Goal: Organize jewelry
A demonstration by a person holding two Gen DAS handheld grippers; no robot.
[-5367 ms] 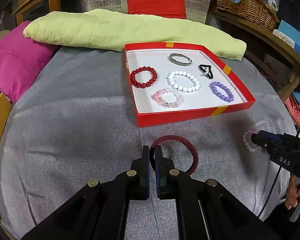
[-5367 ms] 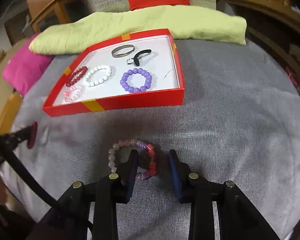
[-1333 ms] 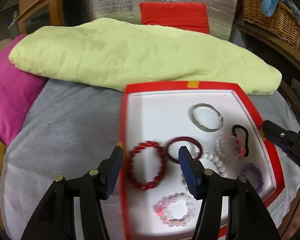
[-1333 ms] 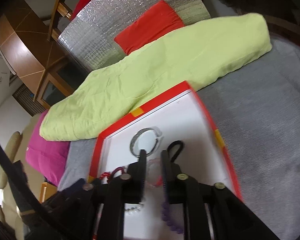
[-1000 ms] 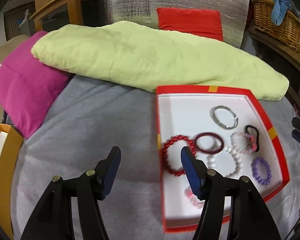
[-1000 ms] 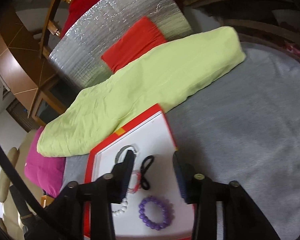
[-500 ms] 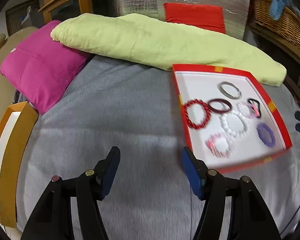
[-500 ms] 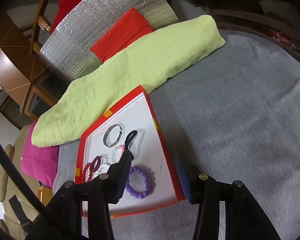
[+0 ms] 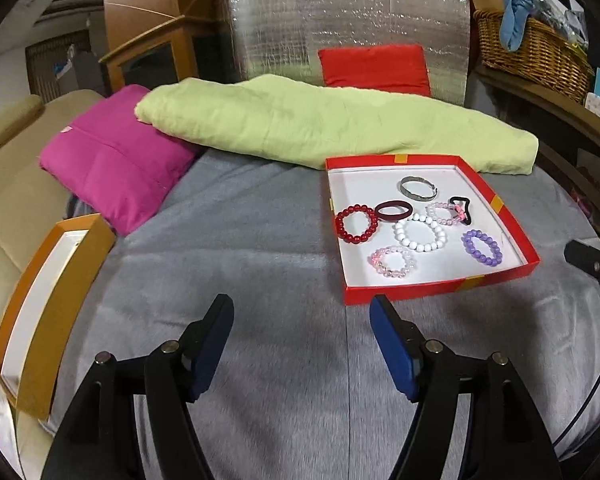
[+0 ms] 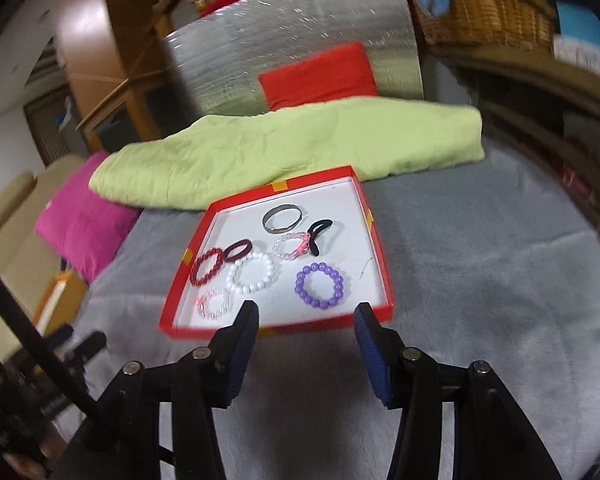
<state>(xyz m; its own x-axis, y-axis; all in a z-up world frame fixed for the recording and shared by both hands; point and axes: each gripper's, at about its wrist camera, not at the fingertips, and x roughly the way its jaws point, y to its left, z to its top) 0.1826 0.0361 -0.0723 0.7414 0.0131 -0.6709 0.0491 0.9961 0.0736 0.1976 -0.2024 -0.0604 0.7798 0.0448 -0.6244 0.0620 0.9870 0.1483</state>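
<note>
Jewelry tray, red card, white-lined, on grey fleece cover.
Red tray [image 9: 496, 274] lies at one o'clock from left gripper [image 9: 301, 338], at twelve just ahead of right gripper [image 10: 305, 334], which looks nearer. Both sets of jaws empty and widening. Inside: glossy red bead bracelet [image 9: 357, 224], white bead bracelet [image 9: 420, 235], purple bead bracelet [image 9: 482, 247], metal bangle [image 9: 418, 187], maroon fabric band [image 9: 394, 212].

Eight bracelets [image 9: 420, 233] (one red box [image 9: 400, 294])
</note>
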